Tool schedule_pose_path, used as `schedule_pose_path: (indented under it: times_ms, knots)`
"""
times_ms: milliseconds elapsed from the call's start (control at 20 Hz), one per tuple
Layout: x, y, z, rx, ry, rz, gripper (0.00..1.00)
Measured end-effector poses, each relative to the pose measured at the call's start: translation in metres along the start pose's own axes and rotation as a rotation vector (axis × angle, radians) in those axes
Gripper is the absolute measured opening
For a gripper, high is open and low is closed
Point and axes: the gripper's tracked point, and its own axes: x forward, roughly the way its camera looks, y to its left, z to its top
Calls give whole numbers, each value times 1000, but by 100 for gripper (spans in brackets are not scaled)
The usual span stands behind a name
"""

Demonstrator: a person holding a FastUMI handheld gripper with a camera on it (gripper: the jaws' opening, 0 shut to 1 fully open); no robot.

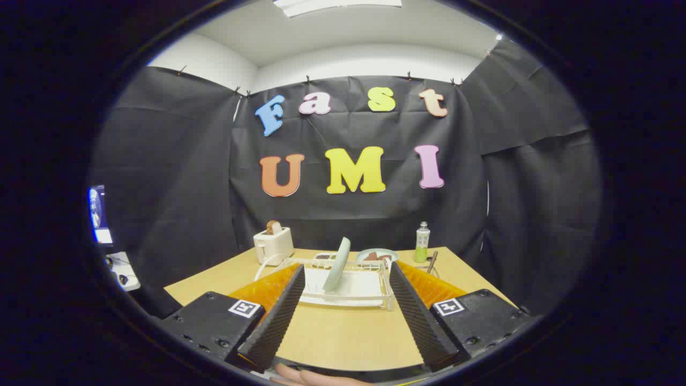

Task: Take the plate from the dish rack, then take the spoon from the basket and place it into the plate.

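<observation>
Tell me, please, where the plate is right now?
The plate stands on edge in the white dish rack on the table, just ahead of the open gripper, toaster to its left.
</observation>
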Motion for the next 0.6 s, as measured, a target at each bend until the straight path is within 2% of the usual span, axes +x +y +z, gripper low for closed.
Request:
schedule_pose_path:
  times_ms: [300,600]
  knots:
    - [1,5,-14,21,51,54,100]
    - [9,4,-16,-18,60,30,100]
